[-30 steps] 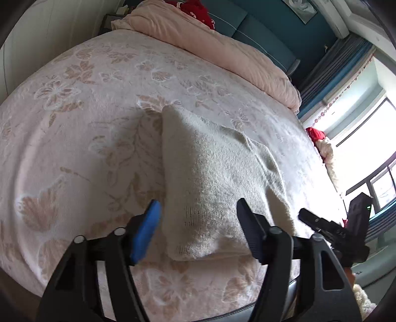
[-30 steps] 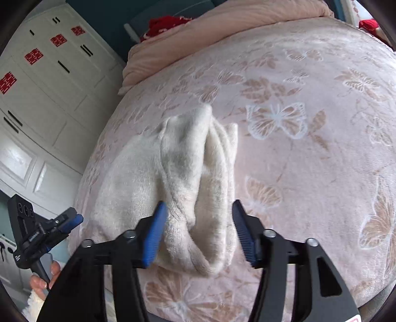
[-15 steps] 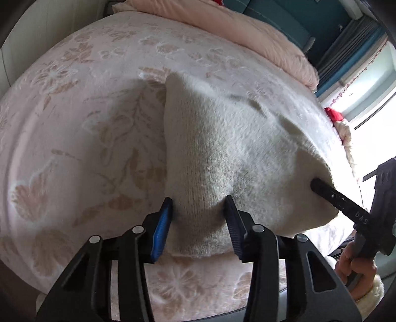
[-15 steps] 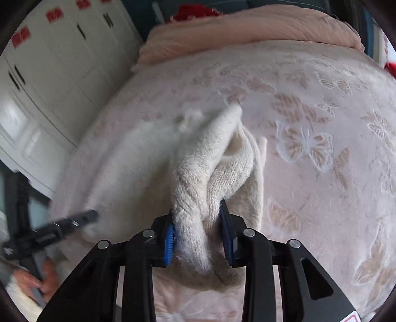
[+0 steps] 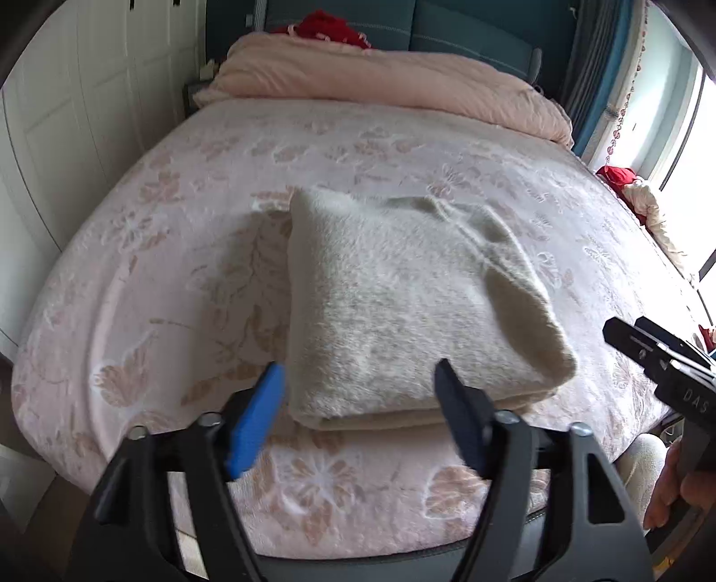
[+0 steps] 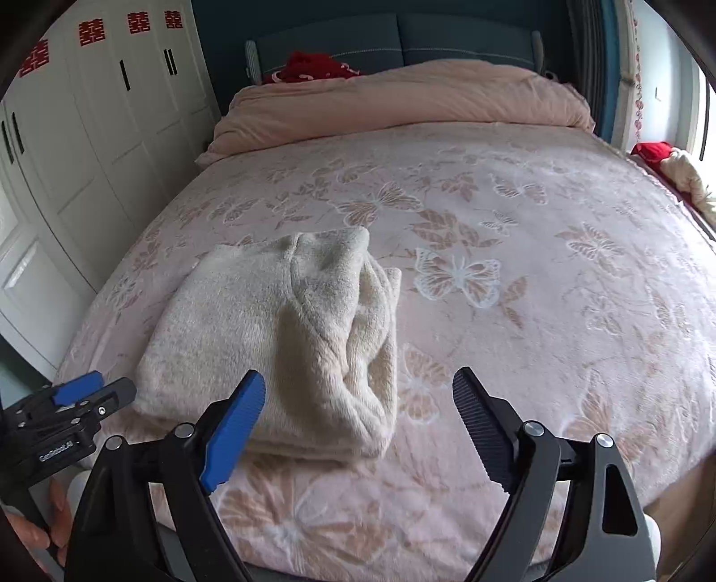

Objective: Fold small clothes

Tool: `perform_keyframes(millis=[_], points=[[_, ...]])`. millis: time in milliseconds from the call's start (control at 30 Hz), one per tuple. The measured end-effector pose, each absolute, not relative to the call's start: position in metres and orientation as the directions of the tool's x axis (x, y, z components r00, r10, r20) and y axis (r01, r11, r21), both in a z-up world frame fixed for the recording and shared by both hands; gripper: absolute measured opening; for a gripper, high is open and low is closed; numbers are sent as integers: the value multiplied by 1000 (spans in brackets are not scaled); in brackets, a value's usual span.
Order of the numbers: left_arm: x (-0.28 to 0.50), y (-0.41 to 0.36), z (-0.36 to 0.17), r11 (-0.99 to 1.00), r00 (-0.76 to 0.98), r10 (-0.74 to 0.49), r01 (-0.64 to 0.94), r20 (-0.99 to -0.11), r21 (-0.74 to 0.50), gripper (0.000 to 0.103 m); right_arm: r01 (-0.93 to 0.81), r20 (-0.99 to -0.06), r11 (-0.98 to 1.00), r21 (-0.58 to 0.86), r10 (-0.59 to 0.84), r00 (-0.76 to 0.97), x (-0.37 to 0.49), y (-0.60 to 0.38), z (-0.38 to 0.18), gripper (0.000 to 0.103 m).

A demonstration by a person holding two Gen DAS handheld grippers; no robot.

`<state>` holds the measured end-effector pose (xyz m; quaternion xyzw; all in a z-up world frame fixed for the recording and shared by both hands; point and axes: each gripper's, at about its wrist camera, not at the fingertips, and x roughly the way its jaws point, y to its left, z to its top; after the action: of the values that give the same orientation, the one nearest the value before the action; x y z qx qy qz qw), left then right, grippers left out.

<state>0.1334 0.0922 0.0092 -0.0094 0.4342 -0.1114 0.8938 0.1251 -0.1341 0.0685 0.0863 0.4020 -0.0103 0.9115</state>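
Observation:
A cream fuzzy knitted garment point(image 5: 402, 309) lies folded in a thick square near the front edge of the bed point(image 5: 170, 250). In the right wrist view the same garment point(image 6: 277, 340) shows bunched layers on its right side. My left gripper point(image 5: 358, 416) hovers just in front of the garment's near edge, its jaws opening wide, nothing between them. My right gripper point(image 6: 358, 430) hangs before the garment's near right corner, jaws also opening, pads clear of the cloth. Each gripper also shows at the edge of the other's view: right gripper point(image 5: 658, 353), left gripper point(image 6: 76, 403).
The bed has a pink flowered and butterfly blanket. A rolled pink duvet point(image 5: 385, 85) and a red cloth point(image 5: 326, 27) lie at the headboard. White wardrobe doors point(image 6: 76, 147) stand on the left; a window and curtain point(image 5: 671, 112) on the right.
Half a second ago both grippers pinched the garment's near edge and lifted it. Now both have let go, drawn back and opened wide; the garment lies flat and folded.

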Motion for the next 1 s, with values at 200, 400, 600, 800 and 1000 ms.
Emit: perform_keyframes(millis=[200,400,600,800,1000], points=[[106,77,28,979,634,-196,172,-748,-110,94,145,-745,978,150,16,667,96,-136,60,86],[81,61,29,988,683,-133,152,-718,-38,94,147,-758,982,116,-8,652,72,-132,50,87],[59,48,21,989,697,-99,148,-711,7,94,157,-746,985,78,-47,664,53,-133,46,87],[46,47,15,994,718,-71,110,-693,12,94,202,-757,975,90,-65,650,44,-141,38,87],[42,43,4,993,720,-57,112,-692,35,98,192,-757,976,98,-52,652,43,-136,29,87]])
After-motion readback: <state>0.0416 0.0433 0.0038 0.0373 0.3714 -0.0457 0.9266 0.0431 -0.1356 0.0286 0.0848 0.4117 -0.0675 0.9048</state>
